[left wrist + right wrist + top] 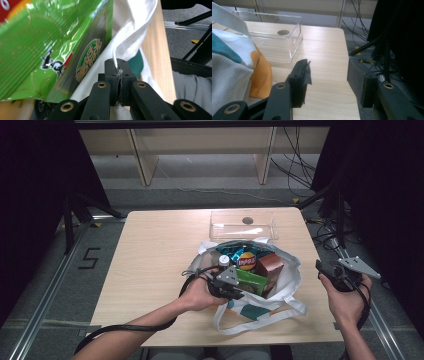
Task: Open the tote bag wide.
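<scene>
A white tote bag [293, 276] with teal and orange patches lies open on the wooden table [155, 255]. Inside it are a green snack packet [251, 281], a brown box [270, 266], a blue chip bag [246, 256] and a white-capped bottle [224, 260]. My left gripper [234, 291] is at the bag's near left rim, shut on the white fabric edge [125, 47]. In the left gripper view, the green packet [37, 50] lies close beside my left gripper [117, 65]. My right gripper [326, 268] is held off the table's right edge. In its own view, my right gripper [328, 72] is open with nothing between the jaws.
A clear plastic box [243, 226] stands at the table's far side behind the bag, with a dark round spot [247, 220] in it. The same box [274, 42] appears beyond the bag's cloth [232, 65] in the right gripper view. Cables and dark stands crowd the floor at right.
</scene>
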